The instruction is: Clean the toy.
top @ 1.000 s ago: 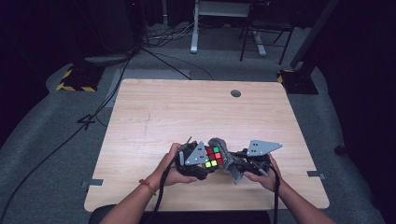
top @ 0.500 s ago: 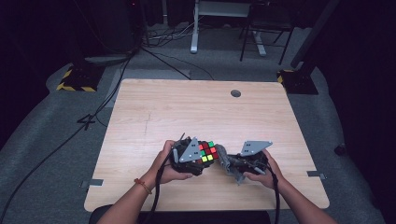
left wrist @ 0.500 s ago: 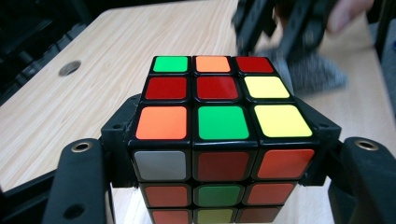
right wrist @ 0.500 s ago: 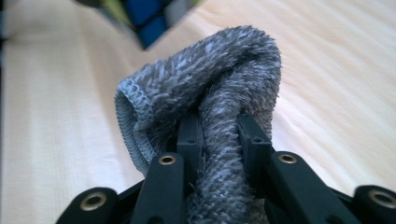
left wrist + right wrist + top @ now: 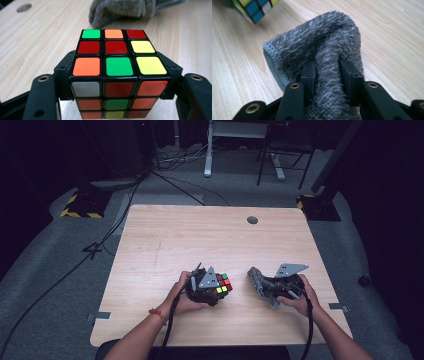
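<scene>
A scrambled colour cube (image 5: pixel 223 284) sits between the jaws of my left gripper (image 5: pixel 218 289), low over the table's front. In the left gripper view the cube (image 5: pixel 117 66) fills the gap of that gripper (image 5: pixel 117 73), and both black pads press on its sides. To its right, my right gripper (image 5: pixel 262 287) holds a grey fluffy cloth (image 5: pixel 256 279) that rests on the wood. Its jaws have just been opening. In the right gripper view a fold of the cloth (image 5: pixel 319 42) still sits between the pads of that gripper (image 5: pixel 327 72) and touches both. A corner of the cube (image 5: pixel 254 7) shows at upper left.
The light wooden table (image 5: pixel 200 240) has a round cable hole (image 5: pixel 252 220) near its far edge. Dark floor with cables, a desk frame and a chair lies beyond. Both forearms come in over the front edge.
The hands have drawn apart. The left one carried the cube left and lower. The right one moved right with the cloth, which no longer touches the cube.
</scene>
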A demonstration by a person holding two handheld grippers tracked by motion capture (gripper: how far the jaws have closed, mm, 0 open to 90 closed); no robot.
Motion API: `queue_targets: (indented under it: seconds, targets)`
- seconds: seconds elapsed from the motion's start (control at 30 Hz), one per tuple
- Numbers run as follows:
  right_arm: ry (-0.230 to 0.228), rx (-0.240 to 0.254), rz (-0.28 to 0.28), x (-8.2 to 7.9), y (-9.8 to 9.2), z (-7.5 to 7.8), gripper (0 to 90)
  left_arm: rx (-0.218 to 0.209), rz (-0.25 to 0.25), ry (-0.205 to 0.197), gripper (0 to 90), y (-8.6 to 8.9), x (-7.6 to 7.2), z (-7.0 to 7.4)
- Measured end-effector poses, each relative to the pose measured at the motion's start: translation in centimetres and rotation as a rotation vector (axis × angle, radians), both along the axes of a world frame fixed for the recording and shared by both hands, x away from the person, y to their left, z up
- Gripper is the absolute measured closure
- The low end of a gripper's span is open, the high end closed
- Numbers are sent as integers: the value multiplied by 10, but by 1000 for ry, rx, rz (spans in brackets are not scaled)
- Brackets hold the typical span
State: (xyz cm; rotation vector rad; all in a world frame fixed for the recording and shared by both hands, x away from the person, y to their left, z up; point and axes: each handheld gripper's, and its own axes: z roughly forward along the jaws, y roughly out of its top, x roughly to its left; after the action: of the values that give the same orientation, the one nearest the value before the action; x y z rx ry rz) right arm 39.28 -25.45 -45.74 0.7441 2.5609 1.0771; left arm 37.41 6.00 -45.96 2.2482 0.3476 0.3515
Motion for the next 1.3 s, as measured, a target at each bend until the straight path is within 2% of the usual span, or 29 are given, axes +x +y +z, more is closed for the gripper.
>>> queue_targets:
  seconds: [0.13, 0.2, 0.27, 0.37, 0.5, 0.6, 0.7, 0.87, 1.0, 1.13, 1.2, 1.3]
  targets:
    - [-22, -18, -16, -2, -1, -7, 631, 23, -8, 14, 331, -5, 1, -7]
    - [-16, 2, -11, -4, -2, -9, 619, 28, -6, 13, 331, -6, 1, -9]
    - [-29, -1, -4, -6, -1, -11, 614, 28, -2, 30, 331, -6, 2, -12]
    - [-21, -5, 1, -7, 1, -13, 588, 46, -3, 38, 331, -6, 3, -17]
    - [-10, -12, 12, -8, 2, -16, 566, 36, -6, 55, 329, -5, 3, -19]
    - [-2, -7, 15, -9, 2, -16, 513, 46, -9, 77, 324, -4, 4, -22]
    - [-16, -2, 13, -10, 1, -15, 461, 48, -16, 97, 306, -1, 2, -22]
    - [-50, 23, 16, -15, -1, -9, 418, 83, -18, 132, 263, 9, -5, -18]
    - [-99, 1, 3, -21, 4, -5, 388, 122, -27, 145, 268, 15, -13, -16]
    - [-118, -1, 20, -25, 11, -4, 388, 151, -42, 158, 285, 20, -26, -17]
    - [-116, 2, 29, -26, 15, -3, 387, 169, -28, 152, 288, 21, -34, -17]
    - [-117, -3, 51, -30, 23, -4, 389, 190, -55, 152, 297, 24, -45, -17]
